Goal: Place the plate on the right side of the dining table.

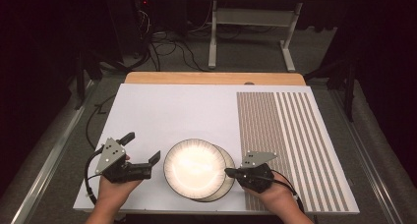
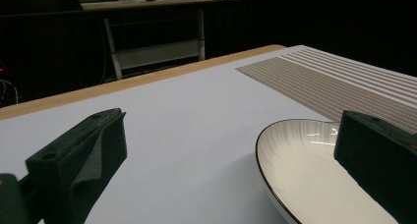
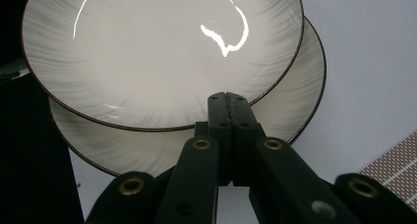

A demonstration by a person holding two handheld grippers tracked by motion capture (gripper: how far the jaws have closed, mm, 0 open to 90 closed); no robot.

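Two cream plates with dark rims lie stacked and offset near the front of the white board (image 1: 172, 111). The upper plate (image 1: 194, 167) (image 3: 162, 52) sits a little left of the lower plate (image 1: 228, 183) (image 3: 307, 81). My left gripper (image 1: 143, 146) (image 2: 231, 160) stands open just left of the plates, one jaw close to the upper plate's rim (image 2: 275, 150), touching nothing. My right gripper (image 1: 228, 172) (image 3: 229, 98) is shut, its tips resting over the lower plate's right rim beside the upper plate's edge, with nothing visible between the jaws.
A brown-and-white striped placemat (image 1: 290, 135) (image 2: 344, 81) covers the board's right side, beside my right hand. The wooden table edge (image 1: 211, 78) runs along the back. Beyond it are a dark floor with cables and a metal table frame (image 1: 251, 32).
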